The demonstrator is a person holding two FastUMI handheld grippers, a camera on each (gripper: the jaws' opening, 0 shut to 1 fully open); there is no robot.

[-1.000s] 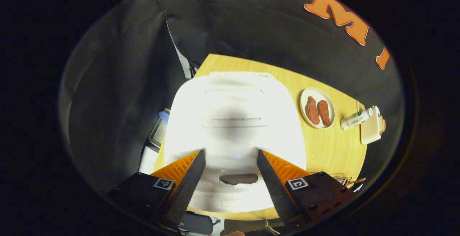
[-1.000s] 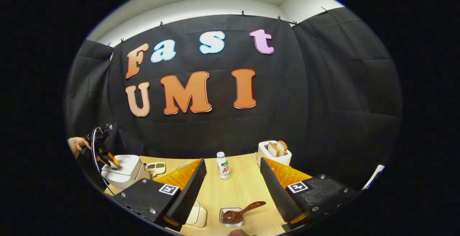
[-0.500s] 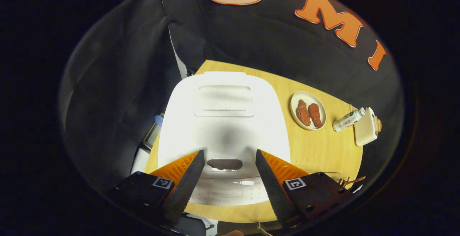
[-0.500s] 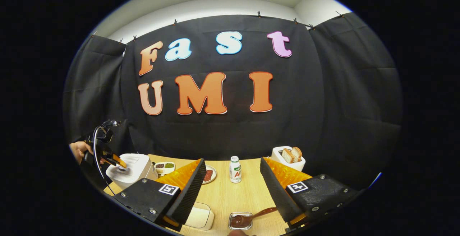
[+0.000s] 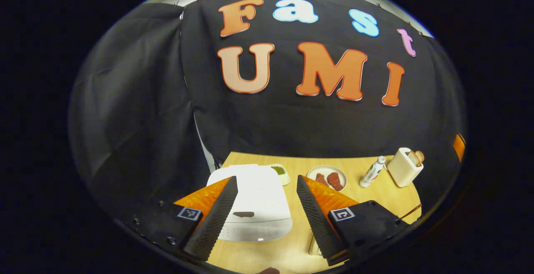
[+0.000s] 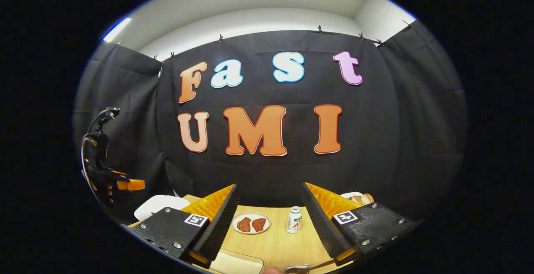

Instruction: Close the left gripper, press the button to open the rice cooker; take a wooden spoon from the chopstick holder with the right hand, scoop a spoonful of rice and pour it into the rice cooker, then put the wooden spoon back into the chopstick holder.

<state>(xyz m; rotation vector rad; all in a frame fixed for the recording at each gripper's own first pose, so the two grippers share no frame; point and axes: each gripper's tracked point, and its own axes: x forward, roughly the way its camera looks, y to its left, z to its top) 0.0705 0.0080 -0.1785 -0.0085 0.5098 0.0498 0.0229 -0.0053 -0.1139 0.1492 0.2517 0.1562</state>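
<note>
The white rice cooker [image 5: 254, 194] stands on the wooden table [image 5: 375, 194] with its lid down and a dark button [image 5: 243, 214] on its front. My left gripper [image 5: 266, 179] hovers above and in front of it, open, with nothing between its fingers. In the right gripper view the cooker [image 6: 160, 204] sits at the far left, and the left gripper [image 6: 125, 184] hangs above it in a hand. My right gripper [image 6: 269, 185] is open and empty over the table's middle. A brown spoon handle [image 6: 323, 263] and a glass dish rim [image 6: 297, 269] peek in at the bottom edge.
A plate of red meat pieces [image 5: 326, 178], a small bottle [image 5: 372, 172] and a white toaster with bread [image 5: 404, 166] line the table's right side. A small dish with green filling [image 5: 280, 173] stands behind the cooker. A white box [image 6: 235, 263] lies near the front.
The left gripper has risen and drawn back from the cooker, which now looks small and low. The right gripper has tilted upward, so the spoon and dish slid to the bottom edge.
</note>
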